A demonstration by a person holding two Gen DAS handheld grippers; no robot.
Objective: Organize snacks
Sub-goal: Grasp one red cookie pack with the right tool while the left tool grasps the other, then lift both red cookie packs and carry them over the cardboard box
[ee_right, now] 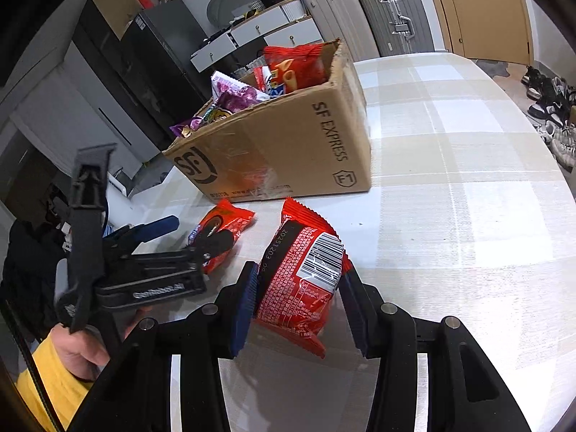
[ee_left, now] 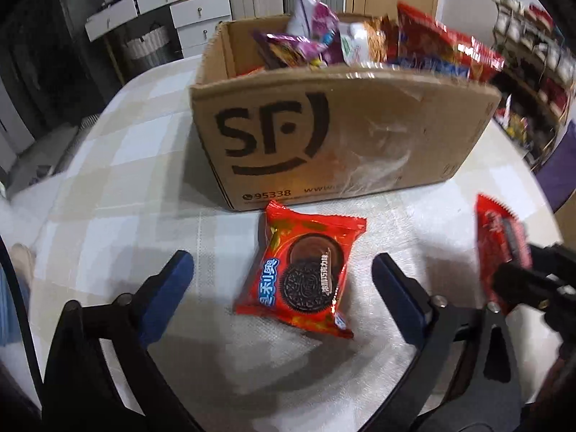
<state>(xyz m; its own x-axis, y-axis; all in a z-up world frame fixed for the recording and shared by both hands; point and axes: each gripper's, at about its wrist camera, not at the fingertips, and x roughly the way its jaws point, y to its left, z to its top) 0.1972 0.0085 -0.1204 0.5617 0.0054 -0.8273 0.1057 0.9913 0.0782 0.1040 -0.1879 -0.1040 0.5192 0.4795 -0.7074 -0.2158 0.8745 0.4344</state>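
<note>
- The right hand-held gripper (ee_right: 298, 309) points steeply down at the counter (ee_right: 468, 216), its blue pads clenched on the sides of a red snack packet (ee_right: 302, 280) whose barcode side faces up; the packet juts forward past the fingertips.
- The left hand-held gripper (ee_left: 282, 273) also tilts downward with its jaws spread wide and nothing pinched. An Oreo packet (ee_left: 306, 273) lies flat on the counter between the two blue fingers, apart from both.
- In the right wrist view the left hand-held gripper sits just to the left of the held packet, carried by a hand (ee_right: 82, 345) in a yellow sleeve (ee_right: 50, 388).
- In the left wrist view the right hand-held gripper and its packet appear at the right edge, near the left tool's right finger.
- The checked counter lies open and bare to the right of the right hand-held gripper, all the way to its curved edge.
- Just beyond the Oreo packet stands an open cardboard SF Express box (ee_left: 360, 136), its near wall almost touching the packet's top edge.
- The box is heaped with snack bags (ee_left: 360, 39), red and purple ones rising above its rim.
- Past the counter stand white drawers (ee_right: 273, 32), suitcases (ee_right: 392, 14) and dark cabinets (ee_right: 144, 57); shoes (ee_right: 554, 108) lie on the floor at far right.
</note>
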